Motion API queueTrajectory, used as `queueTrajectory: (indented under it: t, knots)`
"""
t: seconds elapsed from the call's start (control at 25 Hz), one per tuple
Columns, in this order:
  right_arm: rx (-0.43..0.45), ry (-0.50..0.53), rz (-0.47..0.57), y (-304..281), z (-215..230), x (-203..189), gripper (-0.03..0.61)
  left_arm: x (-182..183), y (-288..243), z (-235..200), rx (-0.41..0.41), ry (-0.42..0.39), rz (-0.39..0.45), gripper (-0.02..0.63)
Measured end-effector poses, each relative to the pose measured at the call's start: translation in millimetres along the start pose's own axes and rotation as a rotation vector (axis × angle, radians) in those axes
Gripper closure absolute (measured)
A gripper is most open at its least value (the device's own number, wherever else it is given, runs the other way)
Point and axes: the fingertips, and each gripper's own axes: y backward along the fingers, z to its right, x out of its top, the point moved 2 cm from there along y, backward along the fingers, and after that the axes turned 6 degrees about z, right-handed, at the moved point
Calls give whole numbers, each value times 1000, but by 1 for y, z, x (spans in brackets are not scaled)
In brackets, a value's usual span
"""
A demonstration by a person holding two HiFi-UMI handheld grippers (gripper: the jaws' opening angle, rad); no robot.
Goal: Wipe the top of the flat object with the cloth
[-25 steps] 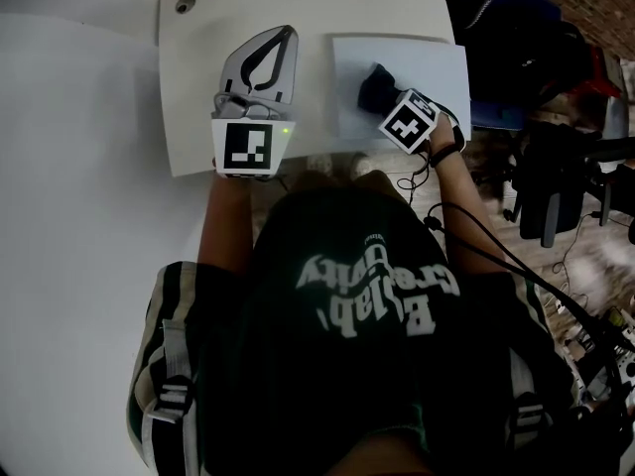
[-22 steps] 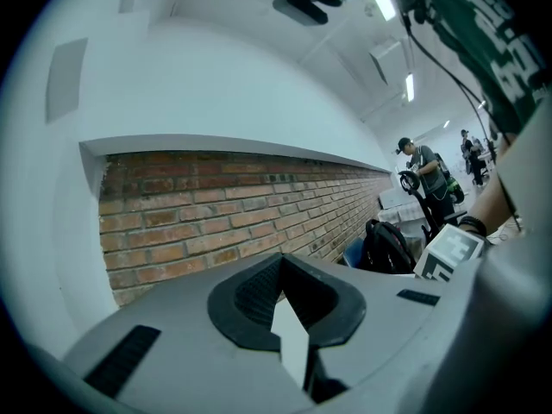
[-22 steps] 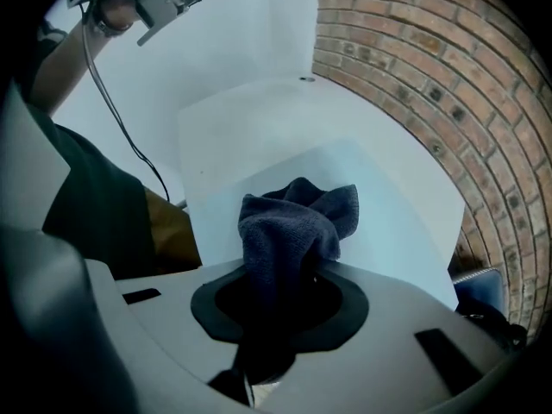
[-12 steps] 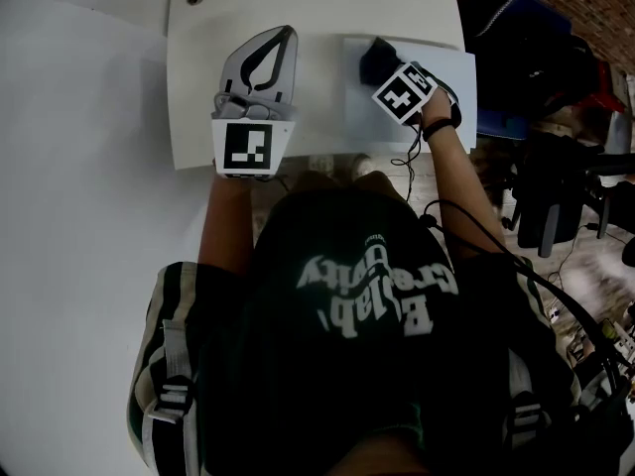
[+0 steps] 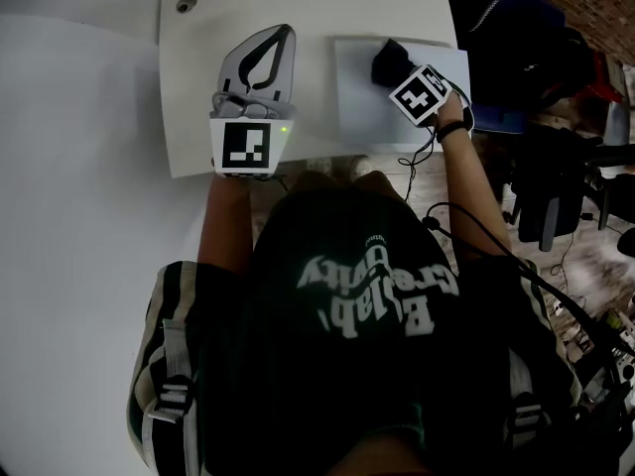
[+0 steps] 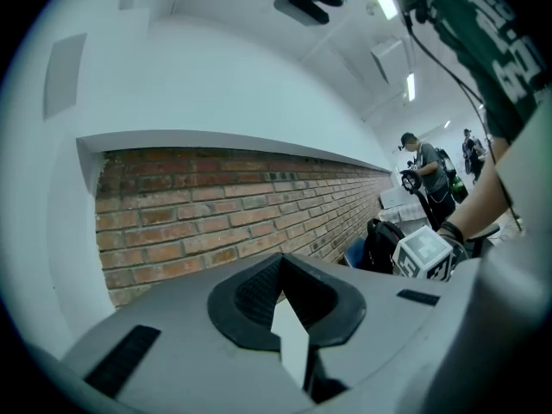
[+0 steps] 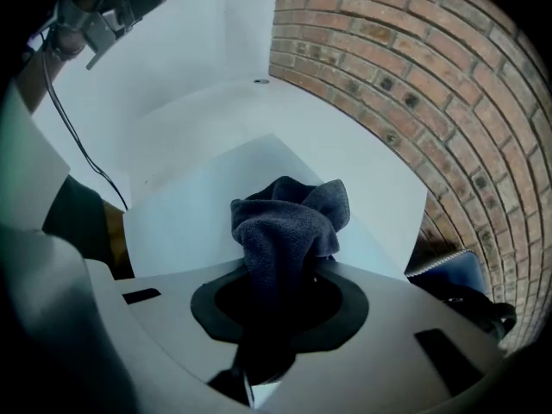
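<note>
**Cloth [image 7: 289,222] pinched in right gripper [image 5: 401,71], on flat object [image 5: 365,119]**

The right gripper is clamping the dark grey cloth, which is bunching up from between its jaws and pressing on the pale flat object near its far edge. The flat object is lying at the right side of the white table [image 5: 193,117]. The left gripper [image 5: 284,32] is sitting over the table just beside it, jaws pressed together, gripping nothing.
</note>
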Motion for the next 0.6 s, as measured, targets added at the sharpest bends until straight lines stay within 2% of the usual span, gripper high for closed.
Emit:
queueTrajectory:
  t: [0.28, 0.4, 0.48, 0.6]
  knots:
    - [-91, -128, -39, 22, 56, -65, 514, 8, -16, 19, -46, 1, 8, 615]
    - [-85, -198, -49, 24, 65, -87, 514, 7, -21, 22, -55, -3, 6, 615]
    - [-77, -204, -46, 23, 64, -88, 514, 7, -25, 22, -61, -6, 7, 615]
    - [-89, -158, -67, 25, 61, -87, 515, 6, -27, 23, -64, -4, 4, 615]
